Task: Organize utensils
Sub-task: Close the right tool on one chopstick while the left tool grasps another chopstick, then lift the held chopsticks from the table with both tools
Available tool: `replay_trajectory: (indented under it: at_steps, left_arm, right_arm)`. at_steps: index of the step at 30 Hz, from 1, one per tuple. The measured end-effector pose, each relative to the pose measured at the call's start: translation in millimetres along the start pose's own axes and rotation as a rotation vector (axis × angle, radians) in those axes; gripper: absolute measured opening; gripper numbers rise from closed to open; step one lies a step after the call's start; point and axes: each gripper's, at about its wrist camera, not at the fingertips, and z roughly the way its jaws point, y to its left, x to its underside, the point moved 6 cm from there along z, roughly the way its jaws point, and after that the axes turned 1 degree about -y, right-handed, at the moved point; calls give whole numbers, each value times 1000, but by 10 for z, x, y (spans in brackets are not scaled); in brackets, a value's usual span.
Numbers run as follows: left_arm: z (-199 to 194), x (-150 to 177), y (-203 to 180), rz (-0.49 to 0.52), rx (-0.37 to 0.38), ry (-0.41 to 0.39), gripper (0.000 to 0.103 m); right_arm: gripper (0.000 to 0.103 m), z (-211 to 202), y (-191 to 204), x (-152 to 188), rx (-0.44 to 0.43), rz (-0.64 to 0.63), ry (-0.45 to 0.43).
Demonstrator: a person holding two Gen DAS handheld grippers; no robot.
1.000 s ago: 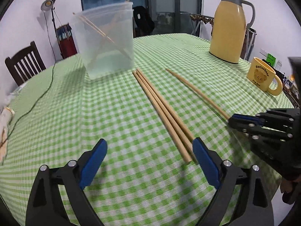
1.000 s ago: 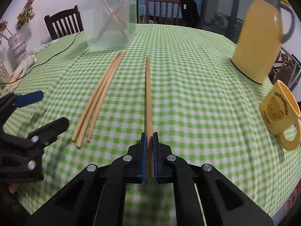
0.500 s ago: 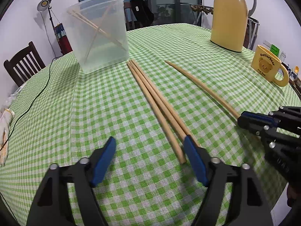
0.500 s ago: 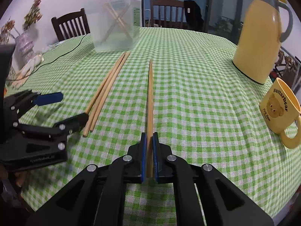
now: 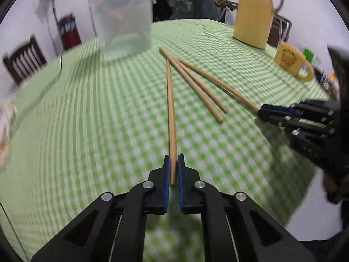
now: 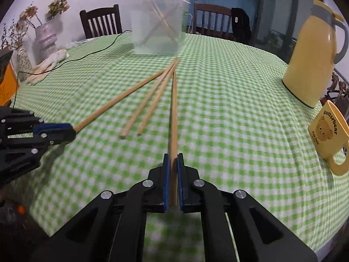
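My left gripper (image 5: 172, 170) has just closed, and its blue fingers (image 5: 166, 174) now pinch the near end of one chopstick (image 5: 171, 113) that ran alongside the loose pair (image 5: 196, 87). I took it by the butt end so that the long shaft points away from me toward the clear plastic tub (image 5: 122, 21) near the far edge of the surface (image 5: 87, 131), which I judge to be where it belongs, since a few chopsticks already lean crossed inside the tub. The held stick angles off from the pair, with its far tip close to theirs.

My right gripper (image 6: 172, 174) is pressed tight on a second chopstick (image 6: 174, 113), gripped the same way at its near end, with its tip reaching toward the tub (image 6: 159, 21). In the left wrist view that gripper (image 5: 265, 110) sits toward the right edge of the surface, its stick slanting in toward the others.

Two chopsticks lie free on the green checked cloth between my two held ones, side by side and touching near their far tips. They are the work left after this load. The yellow jug (image 5: 253, 15) and the bear mug (image 6: 327, 135) stand well to the right, clear of the straight line to the tub, so I expect no obstacle there. The risk I see is the long sticks pivoting in a grip taken at one end.
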Motion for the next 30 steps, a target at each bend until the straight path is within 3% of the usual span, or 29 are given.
replay_trajectory:
  at_steps: [2,5,7,9,10,17,22,24,27,30]
  left_arm:
    - [-83,111,17,-46,65,-1,4]
    - [-182,253,-38,-26,80,-35,8]
    - [-226,341,-77,-12,89,-48,20]
    - [-268,375,-120,-7,117,-54,43]
    - [-274,386,-132,-5,119,-55,44]
    - [-258,360,-157,-6,121,-51,43]
    - [-212,318,-218,18,111,-48,30]
    - [-201,321,-245,43,95,-48,14]
    - [-198,322,-248,51,80,-44,7]
    - [-208,341,-277,68,65,-47,7]
  right_arm:
    - [7,-21,46,65,-11,1,8]
    - [8,-79,73,133,-1,-8,-7]
    - [11,-121,71,174,11,-20,-12]
    - [26,-155,27,203,20,6,-19]
    - [30,-163,1,214,24,21,-20]
    - [32,-221,-6,279,32,47,-18]
    - [32,-252,26,317,35,35,-26]
    - [24,-250,61,307,40,14,-29]
    - [10,-248,132,308,27,-10,-24]
    - [7,-251,165,319,17,-14,-21]
